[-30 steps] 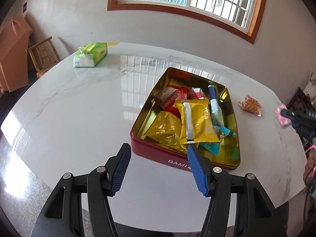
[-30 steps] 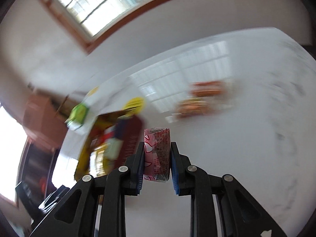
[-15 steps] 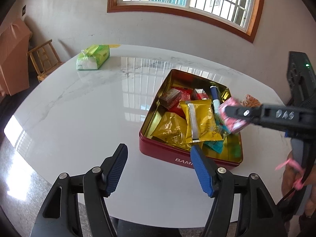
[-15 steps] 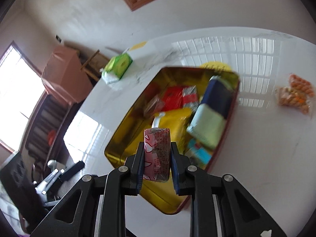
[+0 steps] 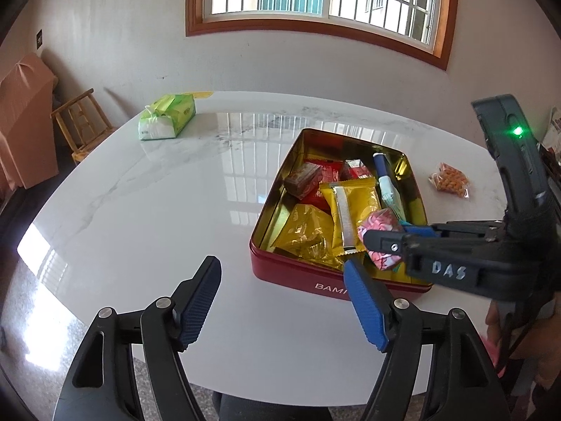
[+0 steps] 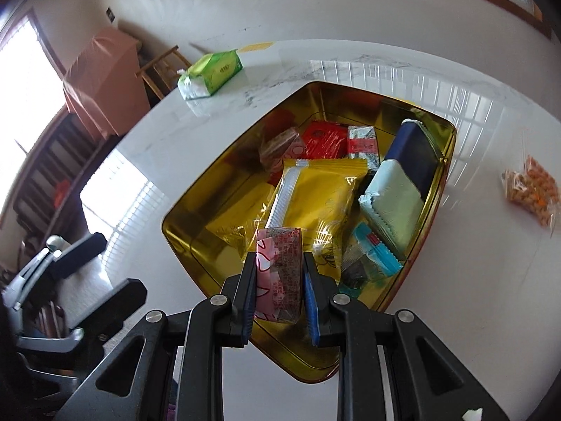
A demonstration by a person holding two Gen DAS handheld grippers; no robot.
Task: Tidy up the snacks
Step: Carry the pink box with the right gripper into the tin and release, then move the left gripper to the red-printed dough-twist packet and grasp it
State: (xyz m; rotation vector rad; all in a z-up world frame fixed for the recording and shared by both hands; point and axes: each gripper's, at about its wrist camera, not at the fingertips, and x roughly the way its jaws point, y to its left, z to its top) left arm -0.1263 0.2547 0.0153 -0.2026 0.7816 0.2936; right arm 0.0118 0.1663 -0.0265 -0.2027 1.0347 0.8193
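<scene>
A red tin with a gold inside point(image 5: 301, 277) point(image 6: 182, 224) sits on the white marble table and holds several snack packets, among them a yellow pouch point(image 5: 354, 207) point(image 6: 315, 196). My right gripper point(image 6: 278, 275) point(image 5: 377, 242) is shut on a pink snack packet point(image 6: 280, 273) point(image 5: 380, 224), which hangs over the tin's near right part. My left gripper point(image 5: 284, 301) hovers over the table in front of the tin; its jaws are opening with nothing between them.
A bag of orange snacks point(image 5: 450, 183) point(image 6: 533, 189) lies on the table right of the tin. A green tissue pack point(image 5: 167, 116) point(image 6: 210, 73) rests at the far left. A wooden chair point(image 5: 82, 119) stands beyond the table's left edge.
My right gripper swung left with the pink packet, from beside the orange snack bag to over the tin. My left gripper's jaws spread wider.
</scene>
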